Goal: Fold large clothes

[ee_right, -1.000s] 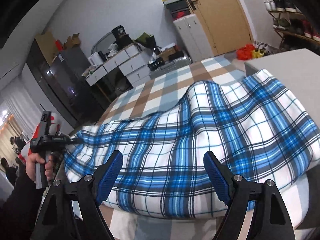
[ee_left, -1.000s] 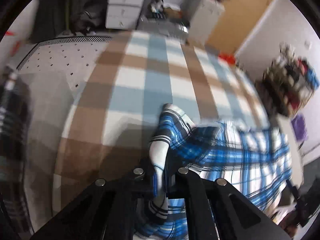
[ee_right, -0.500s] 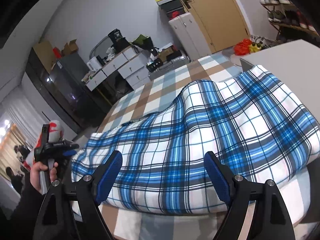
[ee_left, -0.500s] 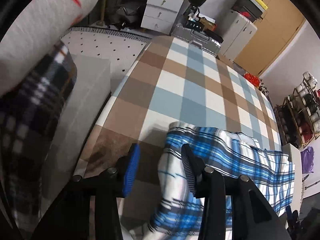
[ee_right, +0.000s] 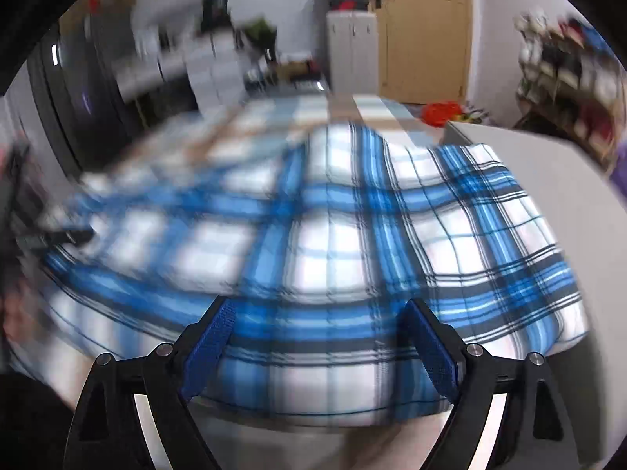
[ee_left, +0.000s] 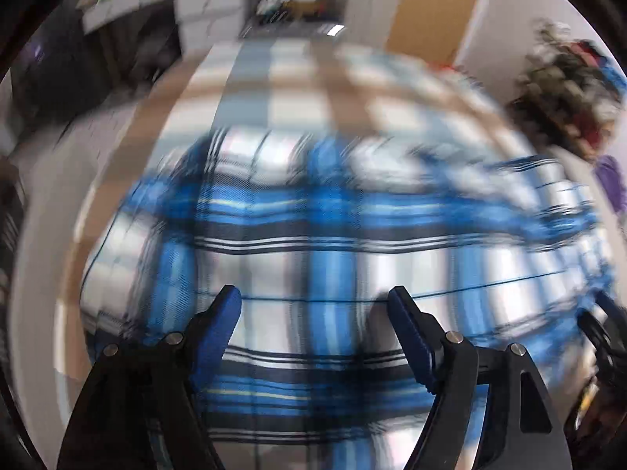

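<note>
Black fingers [ee_left: 219, 329], blue pads [ee_right: 211, 344], silver screws.

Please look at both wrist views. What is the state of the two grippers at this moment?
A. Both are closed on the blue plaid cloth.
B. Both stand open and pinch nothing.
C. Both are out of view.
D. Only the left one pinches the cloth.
B: the left gripper and the right gripper each show blue pads spread wide apart, with the blue plaid cloth lying flat beyond them, unpinched.
</note>
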### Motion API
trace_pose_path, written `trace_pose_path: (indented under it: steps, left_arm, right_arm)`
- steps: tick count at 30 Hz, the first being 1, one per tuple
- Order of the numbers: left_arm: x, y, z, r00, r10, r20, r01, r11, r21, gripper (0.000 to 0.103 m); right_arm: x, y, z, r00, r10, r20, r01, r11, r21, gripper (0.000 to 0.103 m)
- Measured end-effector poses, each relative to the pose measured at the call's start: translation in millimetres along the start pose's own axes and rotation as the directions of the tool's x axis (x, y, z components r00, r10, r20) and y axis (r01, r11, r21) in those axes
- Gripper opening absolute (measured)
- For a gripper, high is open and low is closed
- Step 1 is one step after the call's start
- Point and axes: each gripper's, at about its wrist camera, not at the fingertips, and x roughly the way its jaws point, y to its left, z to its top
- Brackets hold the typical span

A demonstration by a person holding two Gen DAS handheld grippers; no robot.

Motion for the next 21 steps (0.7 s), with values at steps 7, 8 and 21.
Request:
trace_pose_path:
  steps: [7, 8, 21]
  left_arm:
    - [-12.0, 16.3, -8.8, 0.998, -0.004, 0.063, 0.008, 0.998, -0.064, 0.076]
    - [-13.5, 15.4, -9.3, 0.998, -0.001, 0.058, 0.004, 0.998, -0.058, 0.076]
    - [-42.0, 13.2, -10.5, 0.994, -0.019, 0.111, 0.023, 0.999, -0.035, 0.077]
  right_arm:
    - [-5.5, 13.9, 5.4, 0.997, -0.08, 0.023, 0.081, 0.996, -0.03, 0.089]
    - [-9.7, 17.7, 10.3, 0.997, -0.067, 0.043, 0.069, 0.997, -0.039, 0.089]
    - [64.3, 98.0, 80.2, 0.992, -0.072, -0.108, 0.039, 0.959, -0.282, 0.09]
